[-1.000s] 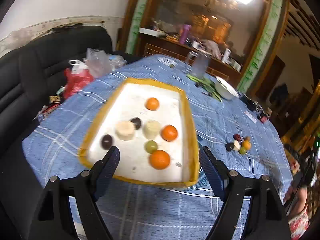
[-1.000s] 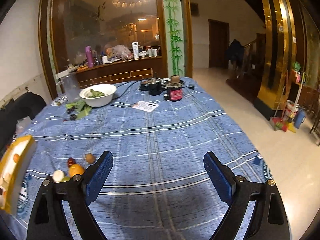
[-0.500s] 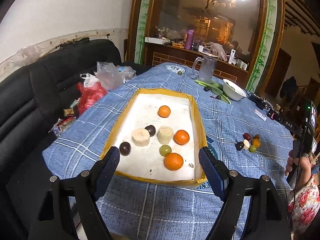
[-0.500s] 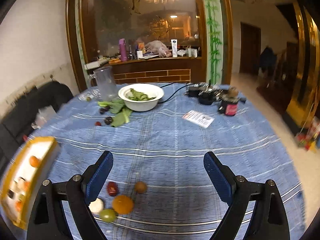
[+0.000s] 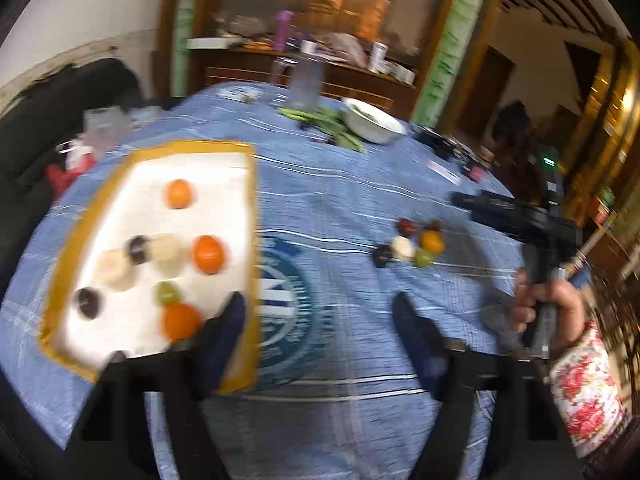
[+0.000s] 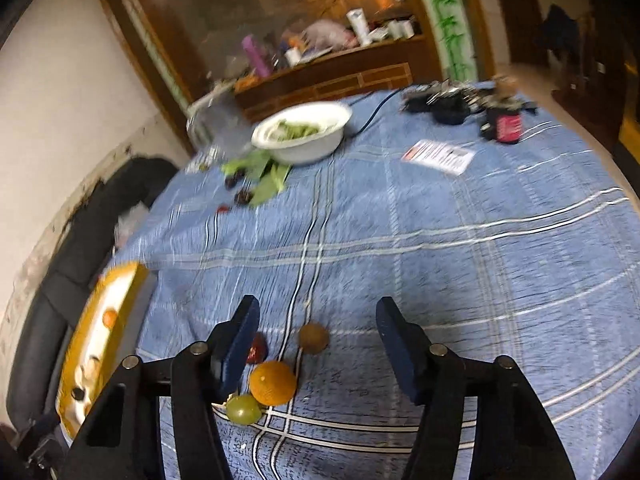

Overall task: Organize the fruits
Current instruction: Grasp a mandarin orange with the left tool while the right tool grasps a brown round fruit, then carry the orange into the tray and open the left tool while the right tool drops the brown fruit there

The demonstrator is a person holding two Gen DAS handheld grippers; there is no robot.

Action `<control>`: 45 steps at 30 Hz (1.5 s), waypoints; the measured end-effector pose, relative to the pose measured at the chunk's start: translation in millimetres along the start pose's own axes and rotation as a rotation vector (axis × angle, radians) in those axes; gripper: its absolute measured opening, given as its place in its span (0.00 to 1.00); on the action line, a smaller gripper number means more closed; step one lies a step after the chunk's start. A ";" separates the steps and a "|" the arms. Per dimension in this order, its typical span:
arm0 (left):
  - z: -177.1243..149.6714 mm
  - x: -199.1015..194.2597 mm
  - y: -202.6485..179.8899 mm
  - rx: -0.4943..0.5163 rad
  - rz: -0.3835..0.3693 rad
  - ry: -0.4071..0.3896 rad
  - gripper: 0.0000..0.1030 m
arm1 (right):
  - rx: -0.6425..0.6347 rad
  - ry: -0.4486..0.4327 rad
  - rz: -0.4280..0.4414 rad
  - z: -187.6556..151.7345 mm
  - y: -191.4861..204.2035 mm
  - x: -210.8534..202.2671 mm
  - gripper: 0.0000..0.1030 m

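Note:
A yellow-rimmed white tray [image 5: 84, 220] on the blue cloth holds several fruits, among them three oranges, a green one [image 5: 167, 293] and dark ones. The tray also shows at the left of the right wrist view [image 6: 120, 280]. A small loose pile lies to its right: an orange [image 5: 432, 241], a white fruit [image 5: 403, 247], a green one [image 5: 423, 258] and dark ones. My left gripper [image 5: 318, 316] is open and empty near the tray's right edge. My right gripper [image 6: 316, 322] is open just above the pile, over an orange [image 6: 273, 383], a green fruit [image 6: 243, 409], a red one [image 6: 258, 349] and a brown one [image 6: 314, 338].
A white bowl [image 6: 304, 136] of greens, loose leaves [image 6: 260, 180], a glass jug [image 5: 306, 80], a leaflet [image 6: 438, 156] and dark gadgets [image 6: 452, 106] stand at the table's far side. A black sofa [image 5: 60, 104] with bags lies left of the table.
My left gripper has swung right, so the tray sits further left in view. My right gripper has come down and forward over the loose pile of fruit. Both views are motion-blurred.

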State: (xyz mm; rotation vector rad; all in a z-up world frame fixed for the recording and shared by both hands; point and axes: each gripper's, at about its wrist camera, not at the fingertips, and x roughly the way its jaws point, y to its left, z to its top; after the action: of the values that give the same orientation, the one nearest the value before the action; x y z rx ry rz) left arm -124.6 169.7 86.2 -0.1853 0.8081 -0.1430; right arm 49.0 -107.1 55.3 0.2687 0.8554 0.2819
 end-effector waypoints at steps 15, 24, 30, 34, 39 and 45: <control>22.3 82.3 -88.8 0.224 -0.112 0.070 0.46 | -0.125 0.098 -0.063 -15.6 10.6 47.6 0.29; 40.9 119.9 -122.7 0.298 -0.148 0.080 0.46 | -0.016 0.059 -0.012 -7.8 -13.4 26.0 0.22; 46.6 158.3 -143.1 0.334 -0.139 0.137 0.46 | 0.064 0.031 -0.009 -0.6 -32.4 17.0 0.22; 43.9 180.7 -151.6 0.365 -0.098 0.182 0.45 | 0.067 0.016 -0.008 3.0 -33.0 12.6 0.22; 40.3 191.3 -148.5 0.373 -0.053 0.187 0.30 | 0.053 0.026 -0.025 2.9 -31.0 16.2 0.22; 46.2 173.5 -134.4 0.290 -0.071 0.157 0.29 | 0.055 0.026 -0.020 2.6 -30.7 15.8 0.22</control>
State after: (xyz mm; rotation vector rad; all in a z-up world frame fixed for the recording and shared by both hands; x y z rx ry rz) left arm 20.0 9.5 24.7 0.0721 0.9274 -0.3425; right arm 65.0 -130.5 35.4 0.3083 0.8922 0.2443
